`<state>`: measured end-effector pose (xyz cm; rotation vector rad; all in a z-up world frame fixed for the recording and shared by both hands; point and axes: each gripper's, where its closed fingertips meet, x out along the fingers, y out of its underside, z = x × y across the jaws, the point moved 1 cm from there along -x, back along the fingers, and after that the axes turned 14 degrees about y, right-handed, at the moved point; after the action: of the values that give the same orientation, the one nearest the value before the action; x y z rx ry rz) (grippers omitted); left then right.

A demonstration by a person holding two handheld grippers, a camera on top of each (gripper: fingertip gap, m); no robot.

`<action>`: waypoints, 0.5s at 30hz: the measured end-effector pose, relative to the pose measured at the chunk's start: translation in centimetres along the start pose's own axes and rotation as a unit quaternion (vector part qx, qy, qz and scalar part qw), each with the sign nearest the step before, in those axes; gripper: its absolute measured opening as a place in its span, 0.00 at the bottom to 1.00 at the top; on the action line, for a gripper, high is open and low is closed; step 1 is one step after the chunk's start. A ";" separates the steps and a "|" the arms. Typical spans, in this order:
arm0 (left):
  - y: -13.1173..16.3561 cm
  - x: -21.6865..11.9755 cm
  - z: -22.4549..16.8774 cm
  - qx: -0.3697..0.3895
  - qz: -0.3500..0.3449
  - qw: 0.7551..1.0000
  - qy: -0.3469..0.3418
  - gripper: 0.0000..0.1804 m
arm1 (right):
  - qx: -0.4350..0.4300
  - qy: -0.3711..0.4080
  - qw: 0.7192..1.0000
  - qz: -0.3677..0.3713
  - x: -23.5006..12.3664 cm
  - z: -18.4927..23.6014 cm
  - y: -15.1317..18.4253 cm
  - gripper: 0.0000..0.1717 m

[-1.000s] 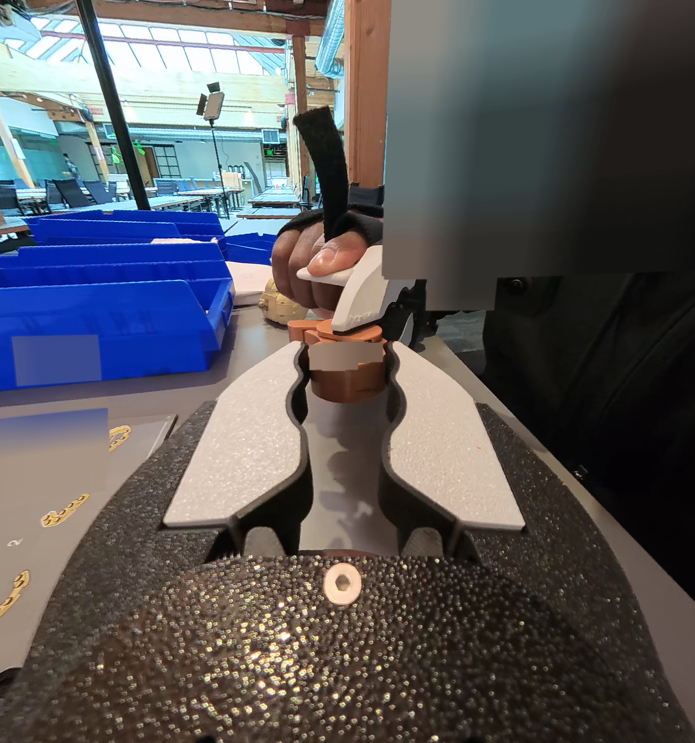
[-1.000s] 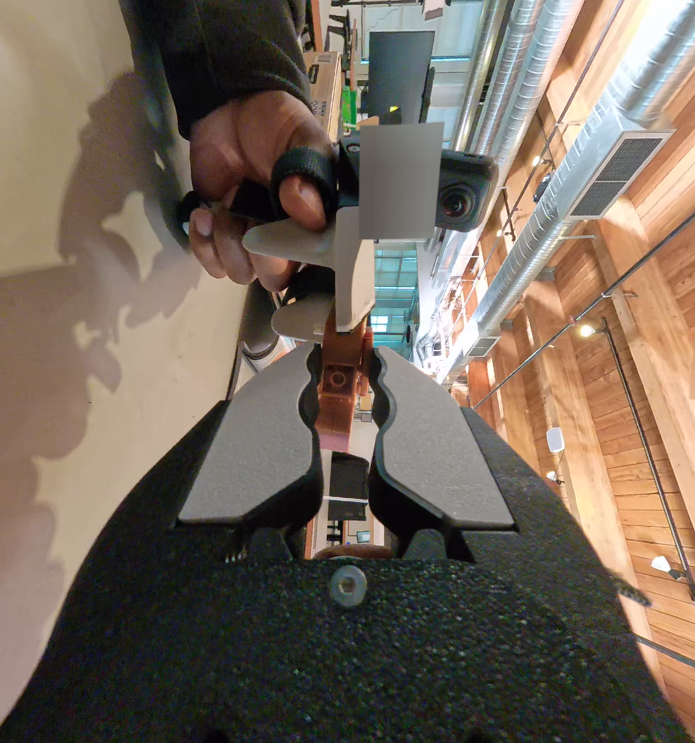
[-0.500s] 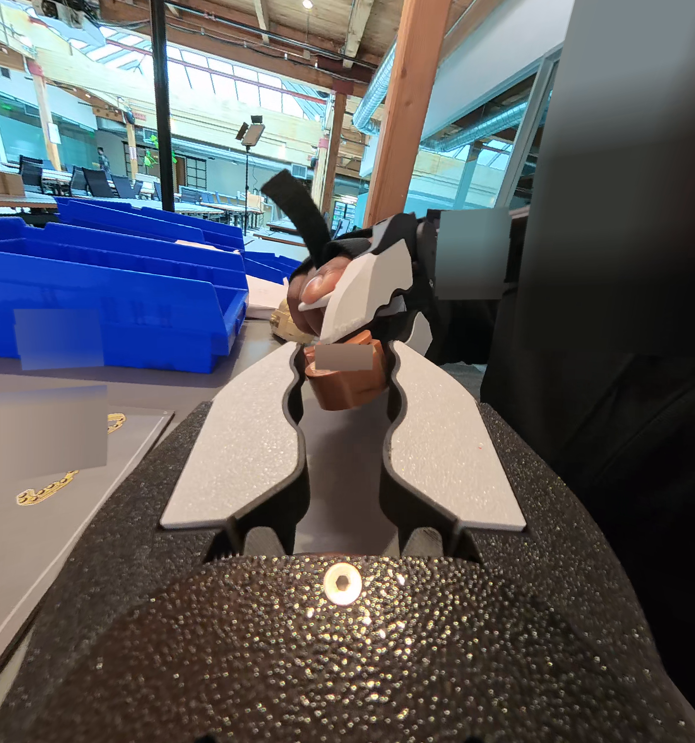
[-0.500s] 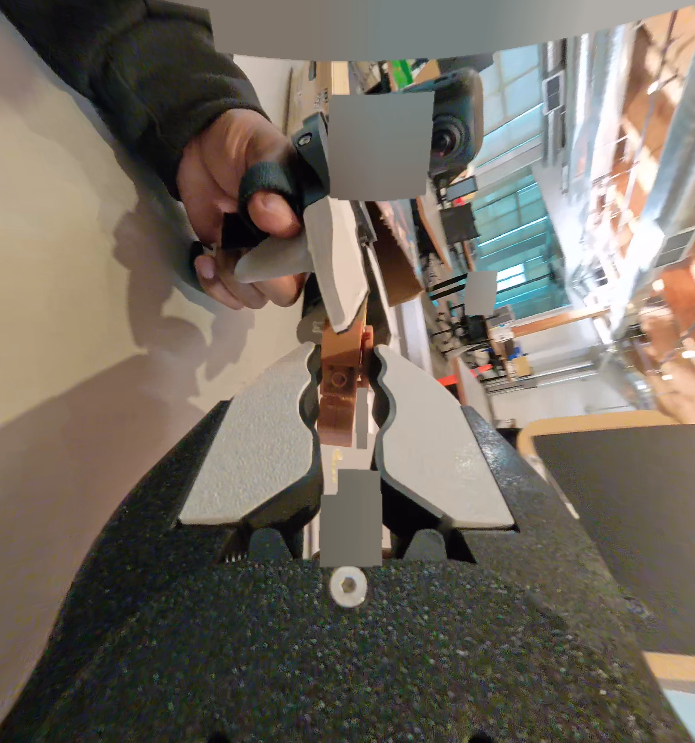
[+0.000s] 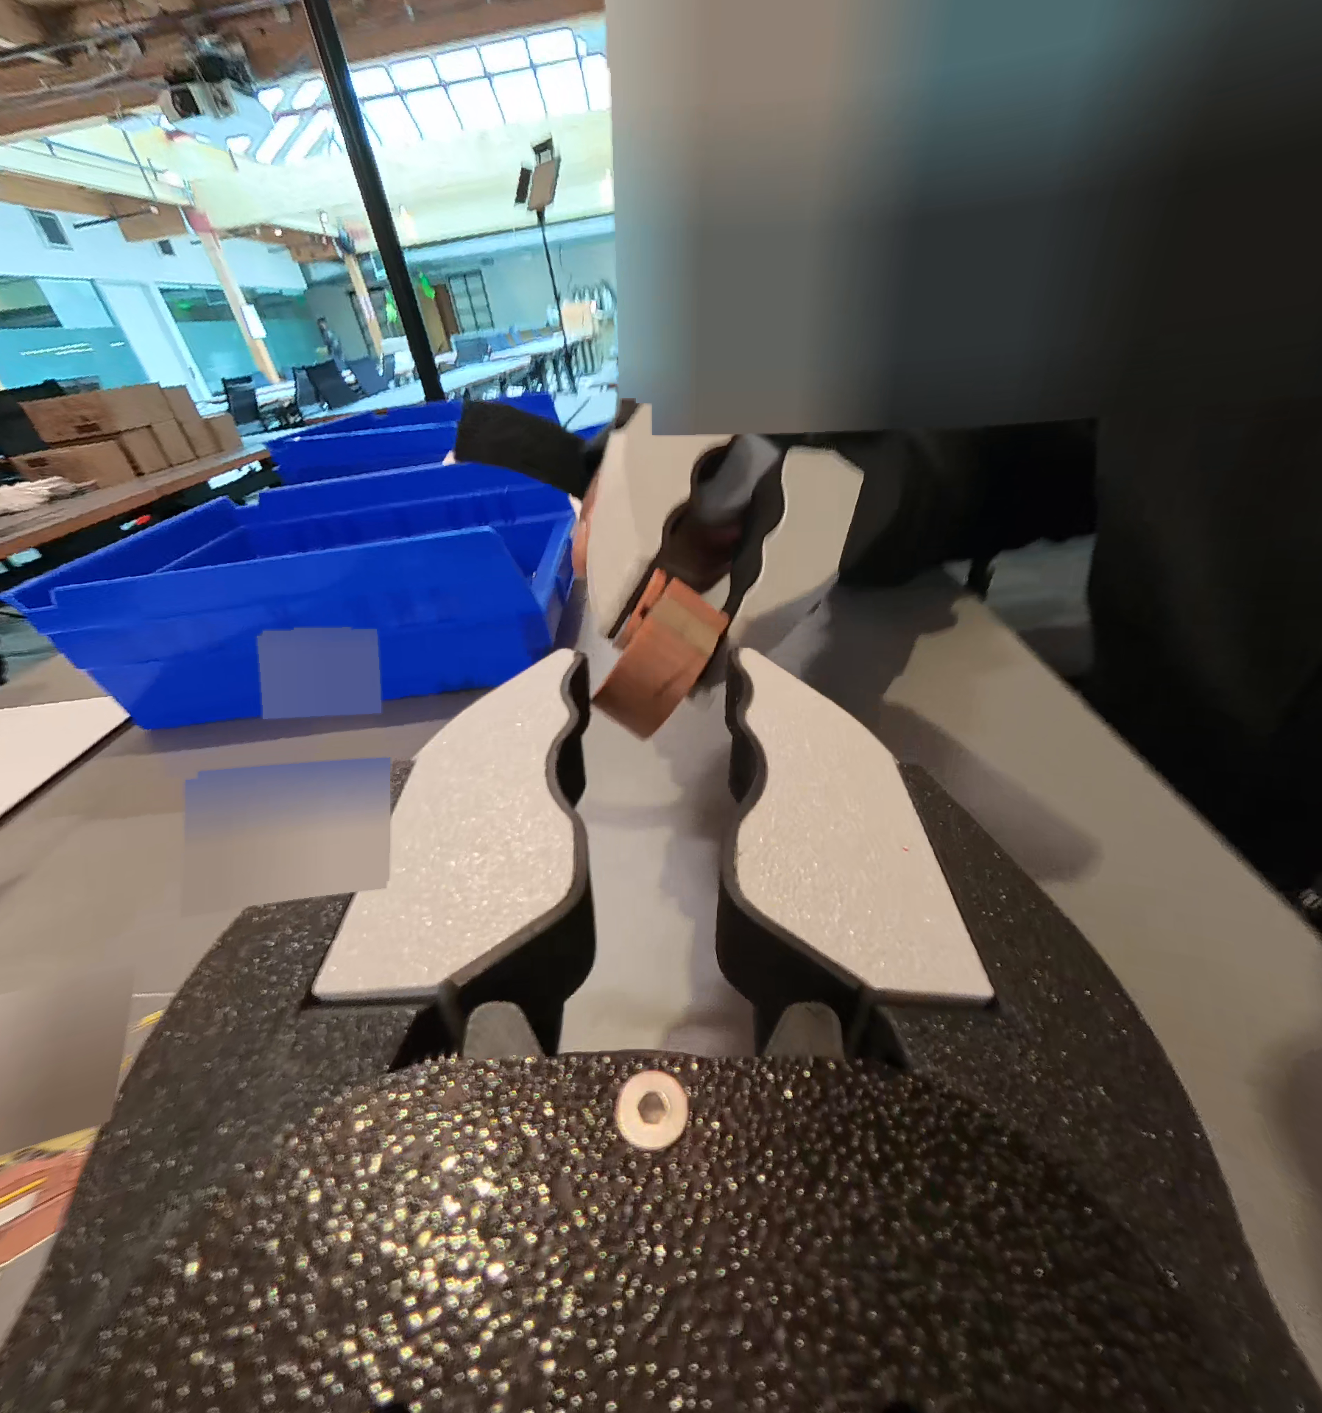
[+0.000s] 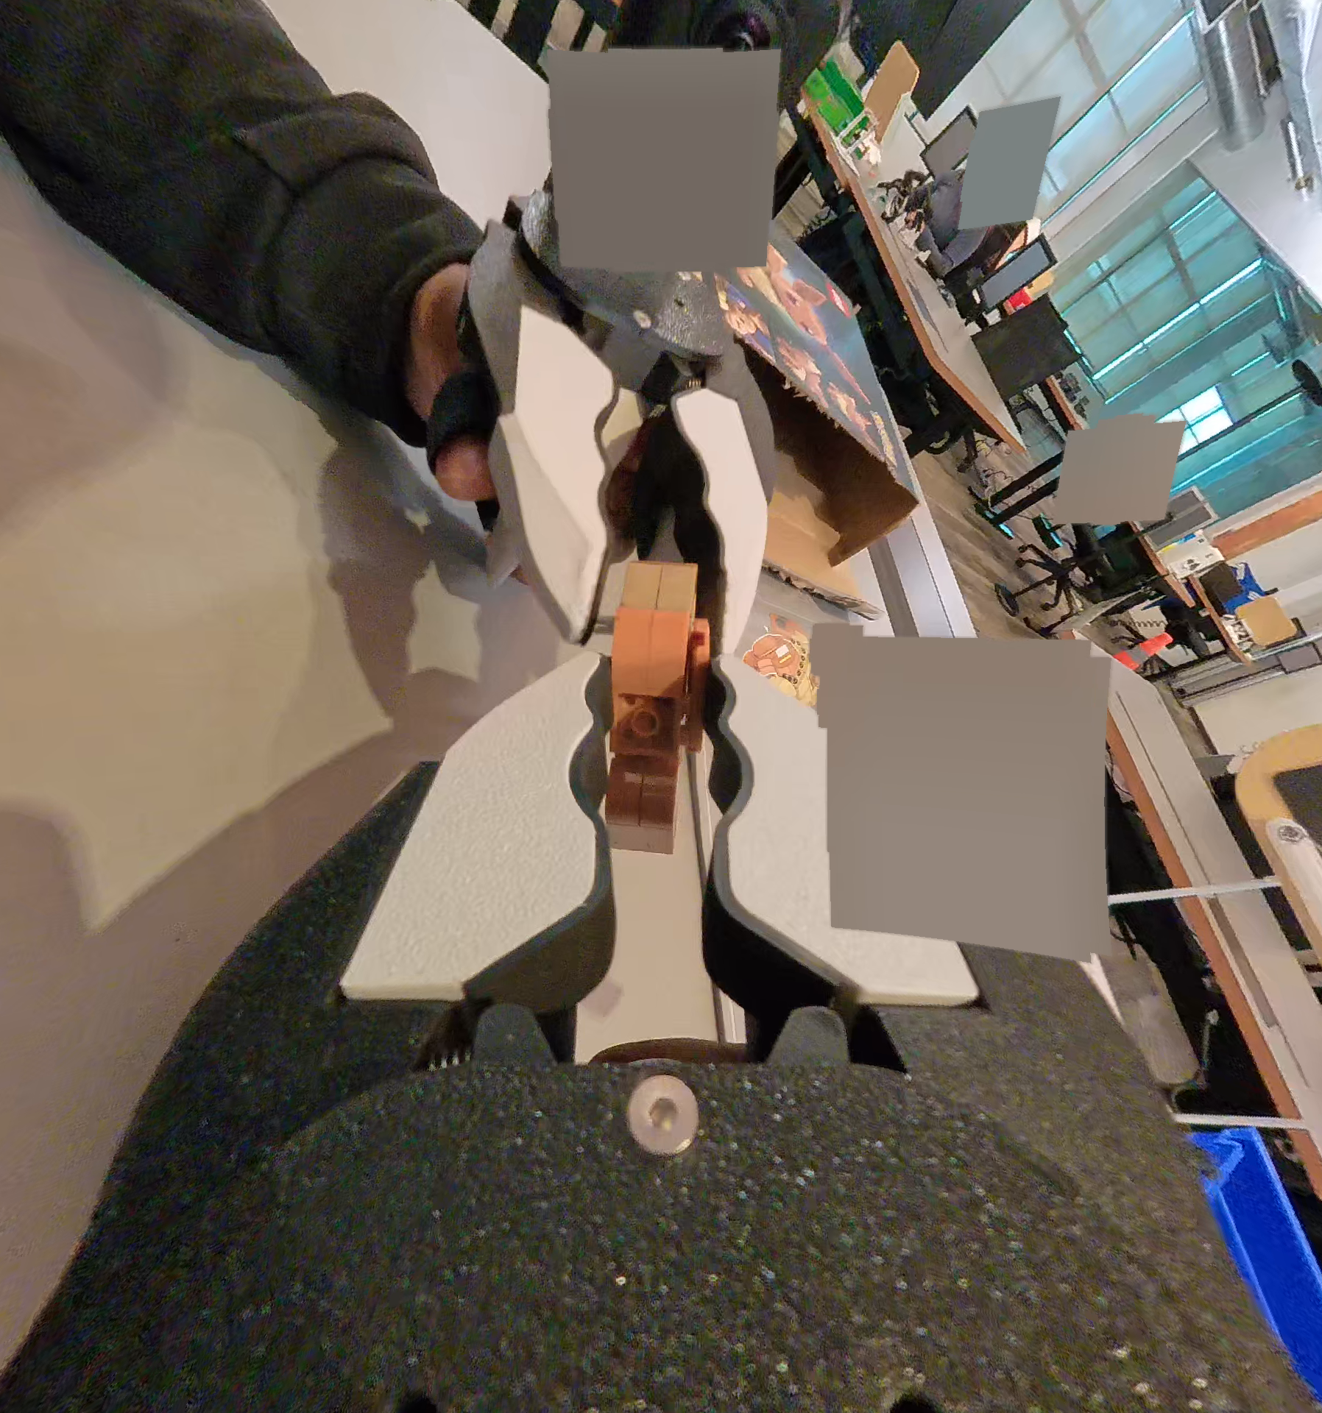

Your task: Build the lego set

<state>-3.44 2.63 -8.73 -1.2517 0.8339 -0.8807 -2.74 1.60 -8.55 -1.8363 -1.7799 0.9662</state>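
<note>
My right gripper (image 6: pixel 658 677) is shut on a small brown brick assembly (image 6: pixel 646 734), and both pads press on its sides. The assembly's orange-brown and tan end (image 6: pixel 658 585) sticks out past the fingertips. My left gripper (image 6: pixel 658 628) faces it from the other side, and its white fingers (image 6: pixel 558 497) straddle that tan end with a dark gap on one side. In the left wrist view my left gripper (image 5: pixel 654 661) is open. The tilted assembly (image 5: pixel 662 657) sits at its left fingertip, clear of the right one, and is carried by the right gripper (image 5: pixel 681 589).
Blue bins (image 5: pixel 298 581) stand on the grey table (image 5: pixel 948 726) to the left. A printed sheet (image 6: pixel 780 665) and an open cardboard box (image 6: pixel 818 459) lie beyond the grippers. The person's dark sleeve (image 6: pixel 222 191) and body are close on the right. Less than 4 cm separates the two grippers' tips.
Both grippers have swung round and the brick assembly now tilts. It sat squarely between my left fingertips before. Now it leans against the left one only. The right grip is unchanged.
</note>
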 end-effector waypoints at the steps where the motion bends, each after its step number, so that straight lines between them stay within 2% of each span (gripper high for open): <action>1: 0.2 0.1 0.0 0.007 0.008 1.000 -0.001 0.19 | 0.003 -0.002 1.000 -0.003 -0.1 0.0 -0.1 0.13; 11: 0.0 0.1 -0.2 0.104 0.040 0.993 -0.041 0.17 | -0.032 0.009 0.999 -0.001 -0.2 0.2 -0.1 0.13; 15: -0.1 0.1 -0.2 0.110 0.043 0.992 -0.044 0.17 | -0.043 0.017 0.999 -0.003 -0.2 0.1 -0.2 0.13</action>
<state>-3.62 2.41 -8.71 -1.0461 0.6949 -0.8198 -2.97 1.37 -8.45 -1.8860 -1.8324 0.8626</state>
